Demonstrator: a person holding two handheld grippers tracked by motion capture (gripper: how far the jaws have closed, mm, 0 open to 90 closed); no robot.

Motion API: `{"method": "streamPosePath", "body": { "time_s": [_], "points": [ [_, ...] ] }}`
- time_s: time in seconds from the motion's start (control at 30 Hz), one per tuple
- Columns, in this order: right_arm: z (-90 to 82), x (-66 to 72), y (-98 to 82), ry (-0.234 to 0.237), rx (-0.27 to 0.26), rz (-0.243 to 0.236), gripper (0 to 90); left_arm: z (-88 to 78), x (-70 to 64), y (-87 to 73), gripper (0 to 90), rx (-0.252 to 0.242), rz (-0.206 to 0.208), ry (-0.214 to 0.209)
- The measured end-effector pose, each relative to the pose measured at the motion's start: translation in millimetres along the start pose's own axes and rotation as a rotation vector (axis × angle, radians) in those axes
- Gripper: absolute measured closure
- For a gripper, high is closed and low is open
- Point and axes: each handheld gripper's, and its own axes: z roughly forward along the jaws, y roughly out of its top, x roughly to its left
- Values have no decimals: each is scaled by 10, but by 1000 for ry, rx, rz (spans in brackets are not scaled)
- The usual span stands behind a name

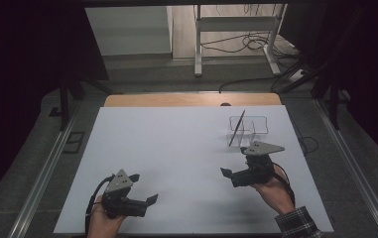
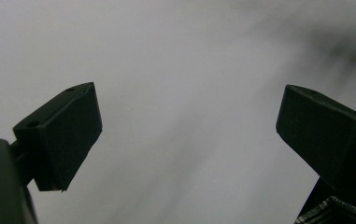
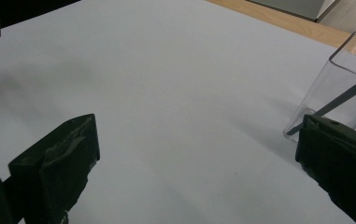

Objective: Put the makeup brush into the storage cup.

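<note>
— Where are we in the job, from where you stand?

— Nothing is in hand yet. The clear holder (image 1: pixel 246 130) stands on the far right of the white surface (image 1: pixel 176 148), with a dark thin stick (image 1: pixel 236 128) leaning in it, tilted, its top toward the far right. The right gripper (image 1: pixel 226 173) hovers just near of the holder, jaws apart and empty, and it points left rather than at the holder.

— And the other hand?

— The left gripper (image 1: pixel 149 202) sits low at the near left, well apart from everything, jaws spread wide with nothing between them. In its own view I see bare surface.

— So what comes next?

— My guess is a reach for the stick. The right gripper would have to turn toward the far side, come at the stick above the holder's rim, and close on the shaft without knocking the clear walls.

— Room to work?

— Plenty across the middle and left. The tight spot is the holder itself, close to the right and far edges, where a nudge could tip it.
</note>
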Motion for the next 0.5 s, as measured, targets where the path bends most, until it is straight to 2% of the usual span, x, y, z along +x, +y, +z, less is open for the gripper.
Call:
{"method": "streamPosePath", "body": {
  "time_s": [0.17, 0.5],
  "points": [
    [-41, 30, -23, 14, -1, 1, 0, -2, 1, -1, 74, 0, -1, -1],
    [-136, 66, -75, 6, -9, 1, 0, -2, 4, 0, 75, 4, -6, -5]
  ]
}}
